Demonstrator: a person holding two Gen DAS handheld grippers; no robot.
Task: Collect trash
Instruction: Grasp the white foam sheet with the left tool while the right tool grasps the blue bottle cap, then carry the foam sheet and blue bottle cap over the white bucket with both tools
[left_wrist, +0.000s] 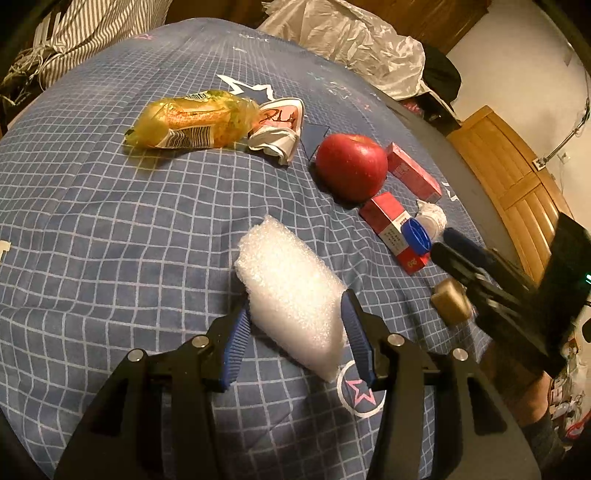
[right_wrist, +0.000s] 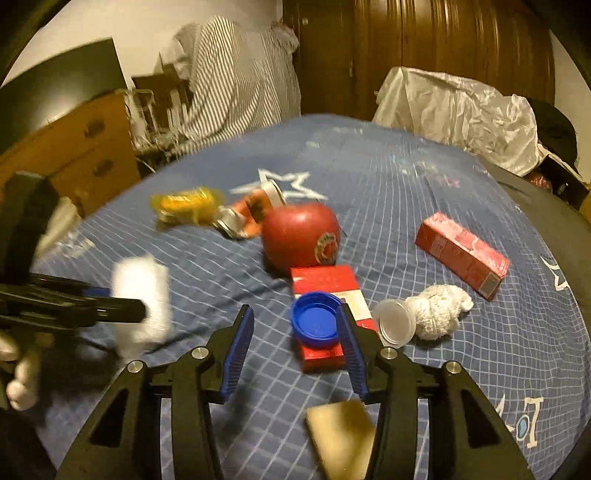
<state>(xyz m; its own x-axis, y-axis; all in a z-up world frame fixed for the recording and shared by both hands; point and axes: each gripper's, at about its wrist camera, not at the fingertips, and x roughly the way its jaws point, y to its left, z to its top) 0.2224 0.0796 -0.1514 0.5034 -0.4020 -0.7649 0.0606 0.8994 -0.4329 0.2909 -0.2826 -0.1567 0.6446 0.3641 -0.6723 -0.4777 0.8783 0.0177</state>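
My left gripper (left_wrist: 295, 314) pinches the white foam block (left_wrist: 291, 295) at the near middle of the bed; squeezed off-centre, it could twist free. My right gripper (right_wrist: 295, 332), spread and empty, could nudge the blue plastic cap (right_wrist: 316, 319) off the red carton (right_wrist: 325, 314).

1. A bed (left_wrist: 110, 229) with a blue checked cover printed with stars carries everything.
2. On it lie a yellow snack wrapper (left_wrist: 192, 123), a crumpled white wrapper (left_wrist: 277, 133) and a red apple (left_wrist: 351, 166).
3. Two red boxes (right_wrist: 461, 253) (right_wrist: 325, 291), a blue cap (right_wrist: 316, 319), a clear cup (right_wrist: 395, 321), a white wad (right_wrist: 439, 310) and a tan block (left_wrist: 451, 303) lie nearby.
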